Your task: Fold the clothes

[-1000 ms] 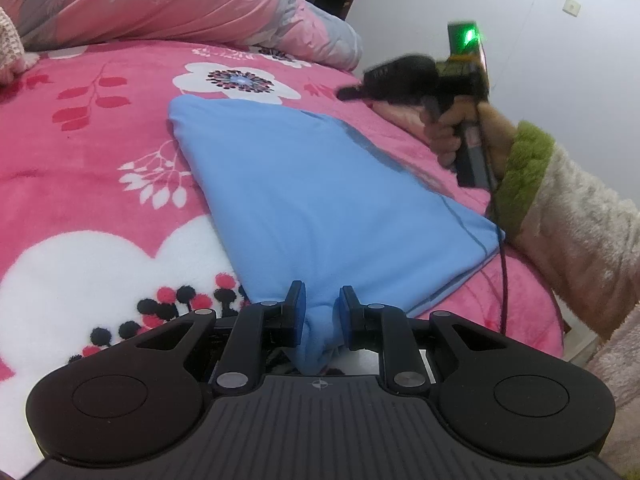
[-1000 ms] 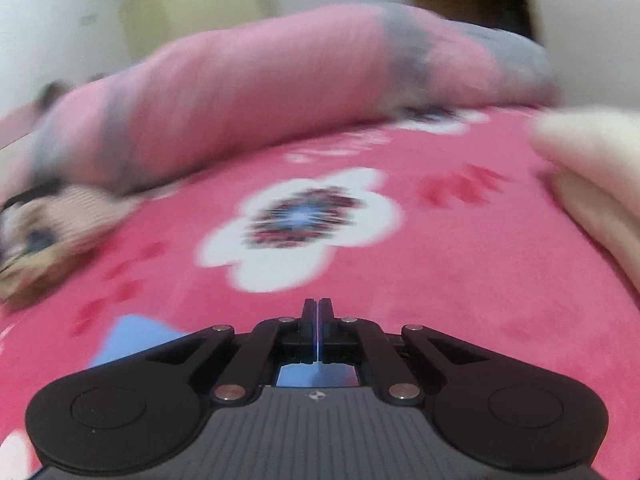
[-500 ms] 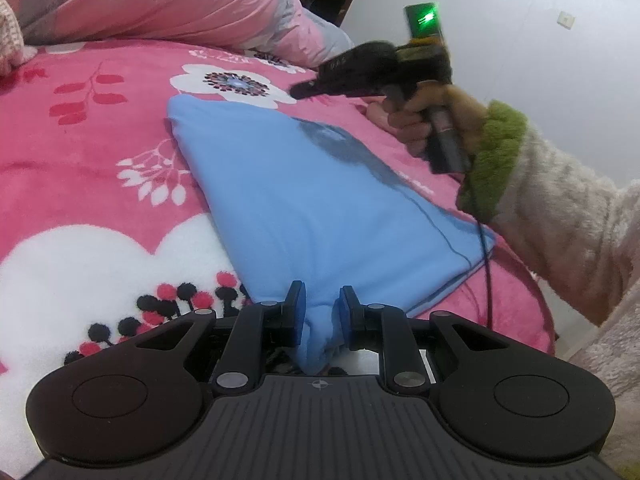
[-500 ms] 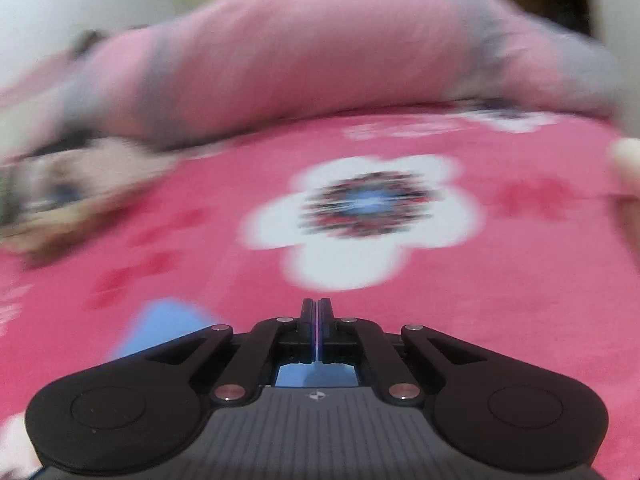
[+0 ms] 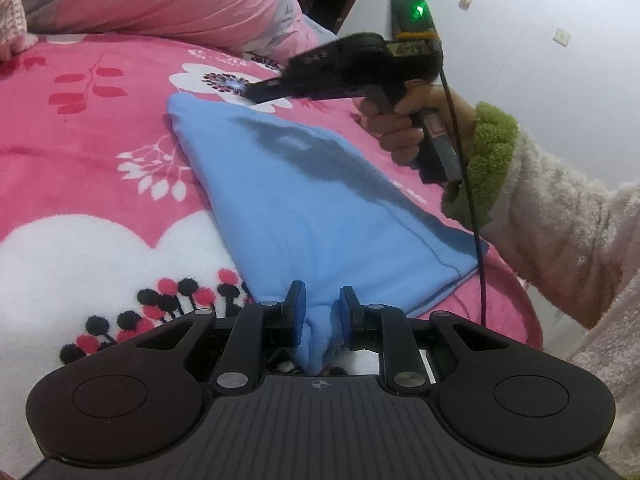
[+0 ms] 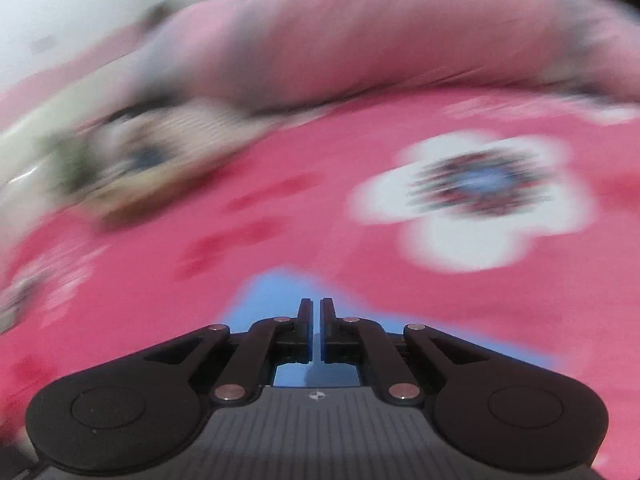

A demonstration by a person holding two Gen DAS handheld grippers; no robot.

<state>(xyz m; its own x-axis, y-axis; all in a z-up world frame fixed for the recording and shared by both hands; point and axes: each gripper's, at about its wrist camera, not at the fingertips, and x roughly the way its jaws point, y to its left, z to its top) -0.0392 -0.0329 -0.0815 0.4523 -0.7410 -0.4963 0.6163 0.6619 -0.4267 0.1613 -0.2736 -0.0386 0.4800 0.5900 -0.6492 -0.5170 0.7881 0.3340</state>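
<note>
A bunched corner of the blue garment point(image 5: 304, 208) is pinched in the left tool point(image 5: 320, 300); the rest is spread ahead of it on the bed point(image 5: 80, 152). The right tool point(image 6: 316, 312), closed and empty, is held above the garment's far end.

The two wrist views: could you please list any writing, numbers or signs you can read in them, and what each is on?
"6-14", as best it reads, handwritten and partly hidden: on a yellowish label on top of the right tool.
A small compass-like mark, no letters: on the left tool, and on the right tool's body in its own view.
Nothing else readable; the right wrist view is blurred.
</note>
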